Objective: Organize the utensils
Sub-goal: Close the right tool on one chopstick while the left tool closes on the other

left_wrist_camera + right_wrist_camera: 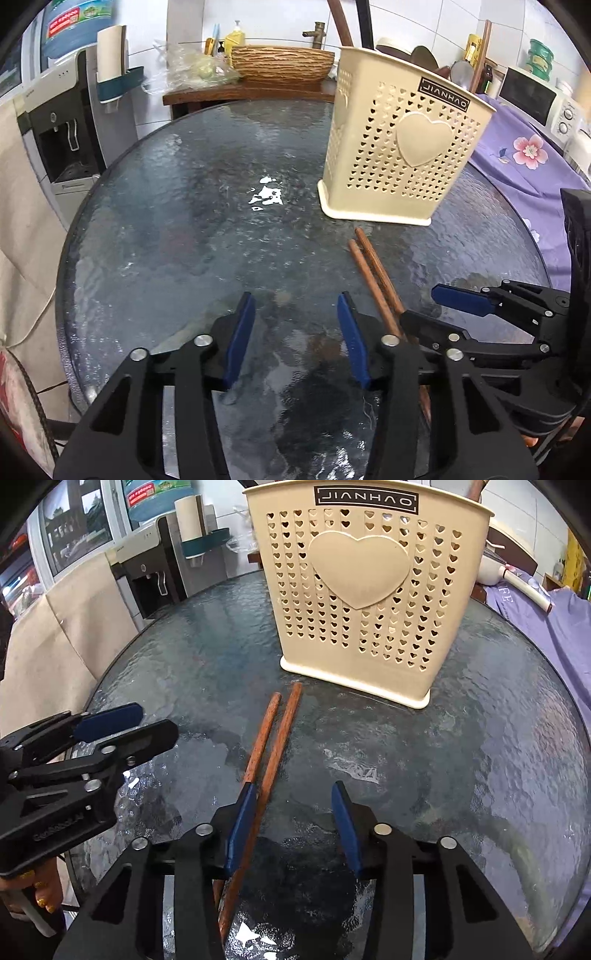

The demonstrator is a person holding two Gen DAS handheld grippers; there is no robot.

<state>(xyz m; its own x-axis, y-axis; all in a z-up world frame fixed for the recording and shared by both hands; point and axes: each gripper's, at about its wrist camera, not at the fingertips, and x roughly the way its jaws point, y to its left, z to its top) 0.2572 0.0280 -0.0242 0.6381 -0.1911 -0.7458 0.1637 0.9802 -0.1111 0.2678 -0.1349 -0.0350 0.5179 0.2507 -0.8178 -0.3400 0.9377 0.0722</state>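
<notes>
A pair of brown wooden chopsticks (pixel 271 738) lies on the round glass table (pixel 461 757), tips pointing at a cream perforated utensil holder (pixel 364 587) with a heart on its side. My right gripper (pixel 291 812) is open just above the table; the chopsticks run under its left finger (pixel 240 823). My left gripper (pixel 295 325) is open and empty, left of the chopsticks (pixel 373 269). The holder (pixel 399 147) stands at the far right in the left wrist view, where the right gripper (pixel 436 306) is also seen, open.
A water dispenser (pixel 62 122) stands beyond the table's left edge. A wicker basket (pixel 280 62) sits on a wooden shelf behind. A purple flowered cloth (pixel 524 155) and a microwave (pixel 535 99) are at the right.
</notes>
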